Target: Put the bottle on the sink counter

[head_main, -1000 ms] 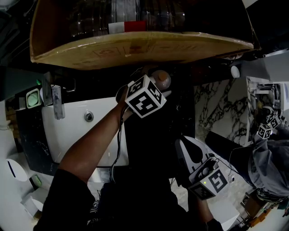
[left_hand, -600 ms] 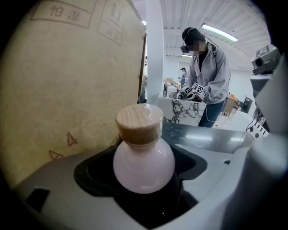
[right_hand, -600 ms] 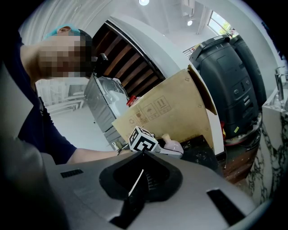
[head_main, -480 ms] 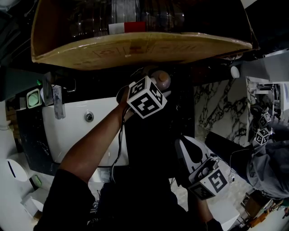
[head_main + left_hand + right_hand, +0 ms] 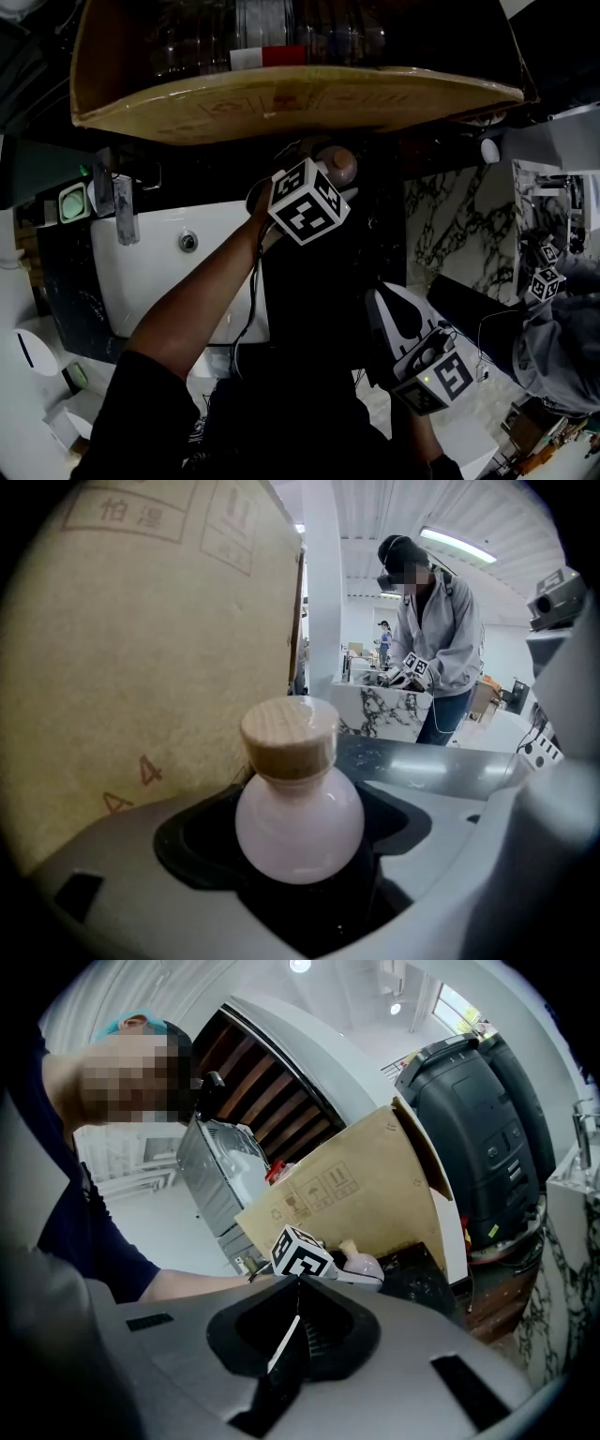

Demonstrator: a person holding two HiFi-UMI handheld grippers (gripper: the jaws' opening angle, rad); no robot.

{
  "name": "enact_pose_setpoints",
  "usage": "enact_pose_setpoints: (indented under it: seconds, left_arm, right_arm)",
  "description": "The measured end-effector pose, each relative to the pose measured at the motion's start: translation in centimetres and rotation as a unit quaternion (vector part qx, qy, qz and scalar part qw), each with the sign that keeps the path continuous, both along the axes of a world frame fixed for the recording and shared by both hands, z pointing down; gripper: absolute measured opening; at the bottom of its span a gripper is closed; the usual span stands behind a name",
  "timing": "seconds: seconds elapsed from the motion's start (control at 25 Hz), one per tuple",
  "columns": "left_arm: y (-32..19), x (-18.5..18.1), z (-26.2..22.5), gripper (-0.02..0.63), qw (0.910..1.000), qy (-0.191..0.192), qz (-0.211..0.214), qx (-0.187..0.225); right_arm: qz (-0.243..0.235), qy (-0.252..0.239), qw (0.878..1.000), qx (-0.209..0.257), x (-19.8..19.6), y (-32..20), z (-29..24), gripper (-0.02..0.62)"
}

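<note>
Right gripper is held low, close to the body, jaws pressed together with nothing between them. Left gripper is reached forward, jaws clamped on the round body of a pale pink bottle. Its wooden stopper is pointed away from the gripper. The bottle is held just beside the cardboard box wall, over the dark marbled counter, to the right of the white basin. Contact with the counter can't be judged. A chrome faucet is seen at the basin's left end. Further back, a person in a grey hoodie is seen at a marble-fronted unit.
</note>
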State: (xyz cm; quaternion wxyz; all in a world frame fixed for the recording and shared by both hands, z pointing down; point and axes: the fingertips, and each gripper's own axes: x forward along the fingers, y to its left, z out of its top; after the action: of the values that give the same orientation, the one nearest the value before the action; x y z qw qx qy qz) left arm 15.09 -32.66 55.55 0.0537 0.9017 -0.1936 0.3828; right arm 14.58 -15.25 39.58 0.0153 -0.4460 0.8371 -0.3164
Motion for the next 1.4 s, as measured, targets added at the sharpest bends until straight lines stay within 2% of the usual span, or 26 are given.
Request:
enact_pose_setpoints:
  seconds: [0.88, 1.4]
  left_arm:
    - [0.1, -0.7, 0.1, 0.394, 0.9999, 0.008, -0.01, 0.01]
    - [1.4, -2.7, -2.7, 0.394, 0.9989, 0.036, -0.027, 0.01]
  right_arm:
    - [0.002, 0.0, 1.0, 0.007, -0.1, 0.5, -0.4, 0.028]
    - [-0.006, 0.002, 1.0, 0.017, -1.8, 0.6, -1.3, 0.028]
